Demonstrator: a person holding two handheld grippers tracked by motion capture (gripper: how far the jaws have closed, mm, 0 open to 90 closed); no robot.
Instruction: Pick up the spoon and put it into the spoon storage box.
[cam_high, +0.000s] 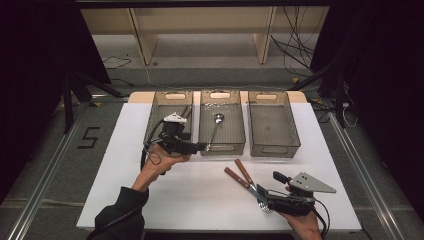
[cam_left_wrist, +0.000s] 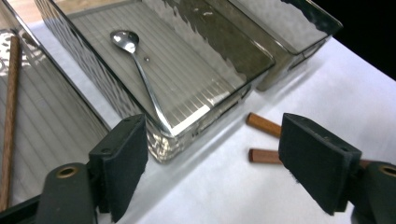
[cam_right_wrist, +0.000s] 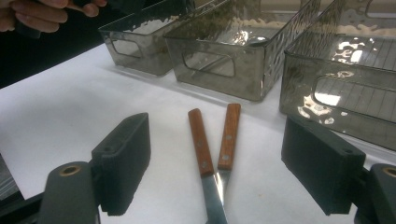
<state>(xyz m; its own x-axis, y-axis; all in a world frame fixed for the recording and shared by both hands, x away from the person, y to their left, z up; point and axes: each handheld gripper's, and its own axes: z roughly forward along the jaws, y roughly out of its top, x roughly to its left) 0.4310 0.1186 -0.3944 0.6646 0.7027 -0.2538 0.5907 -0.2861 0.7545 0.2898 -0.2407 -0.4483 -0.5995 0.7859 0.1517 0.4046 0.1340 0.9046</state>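
Here the right gripper (cam_right_wrist: 215, 172), jaws wide and empty, faces two wooden-handled utensils (cam_right_wrist: 212, 144); handles point away, toward the bins (cam_right_wrist: 261, 70).

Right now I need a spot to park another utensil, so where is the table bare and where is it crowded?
The white tabletop is bare left of the left gripper, and in the near middle between the two forearms. The right bin looks empty. It is crowded near right, where two wooden-handled utensils lie by the right gripper; the middle bin holds a spoon.
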